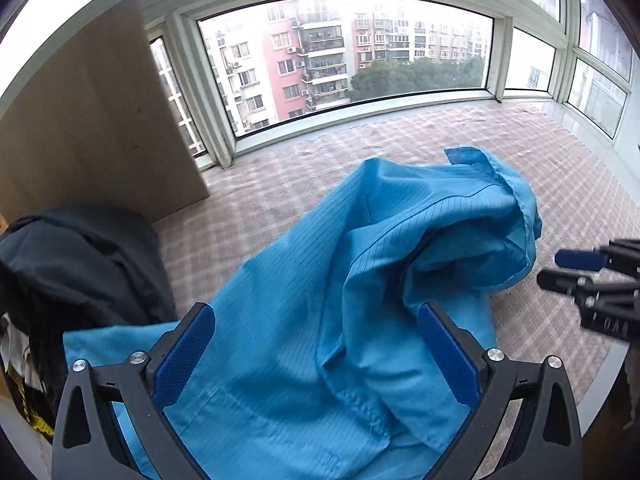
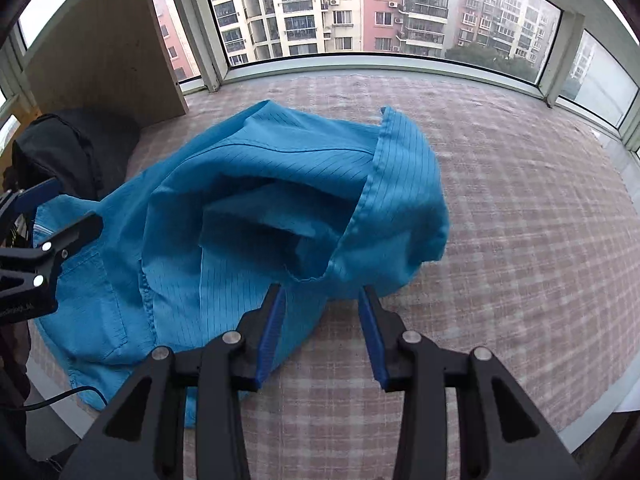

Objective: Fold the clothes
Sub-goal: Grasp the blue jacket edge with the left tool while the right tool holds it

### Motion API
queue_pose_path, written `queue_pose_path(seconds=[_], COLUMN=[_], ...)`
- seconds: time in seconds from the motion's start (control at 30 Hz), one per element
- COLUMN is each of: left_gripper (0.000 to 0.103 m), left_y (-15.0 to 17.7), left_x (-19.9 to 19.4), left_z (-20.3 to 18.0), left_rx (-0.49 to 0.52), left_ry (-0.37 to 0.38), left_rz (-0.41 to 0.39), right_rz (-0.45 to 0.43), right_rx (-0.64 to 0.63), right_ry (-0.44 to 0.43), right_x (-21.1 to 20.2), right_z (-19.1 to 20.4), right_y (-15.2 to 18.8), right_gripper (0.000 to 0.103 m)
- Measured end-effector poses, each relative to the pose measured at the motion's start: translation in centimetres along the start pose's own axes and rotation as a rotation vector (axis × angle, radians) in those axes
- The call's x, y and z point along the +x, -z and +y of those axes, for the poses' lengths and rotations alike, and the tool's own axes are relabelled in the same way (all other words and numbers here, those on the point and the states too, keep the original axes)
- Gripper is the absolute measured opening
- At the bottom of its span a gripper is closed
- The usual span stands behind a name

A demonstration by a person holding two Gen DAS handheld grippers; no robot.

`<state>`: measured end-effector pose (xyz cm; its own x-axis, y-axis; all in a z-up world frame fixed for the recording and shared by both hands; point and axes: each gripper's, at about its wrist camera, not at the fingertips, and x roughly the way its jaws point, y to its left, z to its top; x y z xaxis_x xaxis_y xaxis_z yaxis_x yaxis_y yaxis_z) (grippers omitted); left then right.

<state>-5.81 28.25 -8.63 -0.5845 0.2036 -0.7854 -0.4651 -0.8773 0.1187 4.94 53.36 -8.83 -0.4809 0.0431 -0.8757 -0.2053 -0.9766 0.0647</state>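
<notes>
A crumpled blue pinstriped garment (image 1: 320, 264) lies on the pink plaid cover (image 1: 560, 200), with a hemmed opening turned up at its right end. My left gripper (image 1: 316, 320) hovers over the garment's near part, jaws wide apart, cloth below them and nothing pinched. In the right wrist view the garment (image 2: 260, 184) fills the centre-left. My right gripper (image 2: 321, 295) stands open at the garment's near right edge, just short of the hem fold, with its pads pressing on nothing. Each gripper shows in the other's view: the right gripper (image 1: 560, 270) at the right edge, the left gripper (image 2: 76, 216) at the left edge.
A heap of dark clothing (image 1: 80, 264) lies at the left beside a wooden panel (image 1: 92, 128). Windows (image 1: 360, 52) run behind the surface. A black cable (image 2: 60, 396) hangs at the near left. The plaid cover (image 2: 520, 220) extends to the right.
</notes>
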Motion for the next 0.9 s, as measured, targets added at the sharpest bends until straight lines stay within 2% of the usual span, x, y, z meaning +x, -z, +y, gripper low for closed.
queue_pose_path(seconds=[0.23,0.37,0.47,0.57,0.63,0.7,0.73,0.8,0.87,0.9], left_gripper=[0.102,0.102,0.102,0.102,0.089,0.047,0.039,0.018,0.006,0.005], left_y=[-2.1,-2.9,-3.5,-4.0,-4.1,-4.1,-4.1,-4.3,-4.5,-4.6], left_x=[3.3,5.3,7.2,9.8,10.5,11.2,11.5,11.6,11.6,11.5], left_z=[0.0,-1.3,-2.4,-3.0,-3.2,-3.3,-3.4,-2.5,-1.8,-1.5], left_rx=[0.046,0.130,0.195,0.239,0.247,0.253,0.257,0.207,0.182,0.178], left_ry=[0.040,0.048,0.028,0.057,0.084,0.111,0.125,0.235,0.270,0.269], left_rz=[0.025,0.038,0.047,0.097,0.127,0.157,0.172,0.189,0.190,0.191], right_rz=[0.023,0.038,0.041,0.048,0.056,0.064,0.066,0.067,0.074,0.078], right_rx=[0.081,0.122,0.134,0.148,0.159,0.166,0.168,0.174,0.181,0.183], right_ry=[0.021,0.019,0.012,-0.001,-0.012,-0.025,-0.033,-0.054,-0.078,-0.092], right_x=[1.0,1.3,1.4,1.5,1.6,1.6,1.7,1.7,2.0,2.1], right_z=[-0.9,-1.5,-1.5,-1.4,-1.4,-1.2,-1.1,-0.7,-0.2,0.3], right_y=[0.8,1.0,1.1,1.1,1.2,1.4,1.5,1.5,1.5,1.4], right_gripper=[0.037,0.037,0.037,0.037,0.037,0.037,0.037,0.038,0.038,0.038])
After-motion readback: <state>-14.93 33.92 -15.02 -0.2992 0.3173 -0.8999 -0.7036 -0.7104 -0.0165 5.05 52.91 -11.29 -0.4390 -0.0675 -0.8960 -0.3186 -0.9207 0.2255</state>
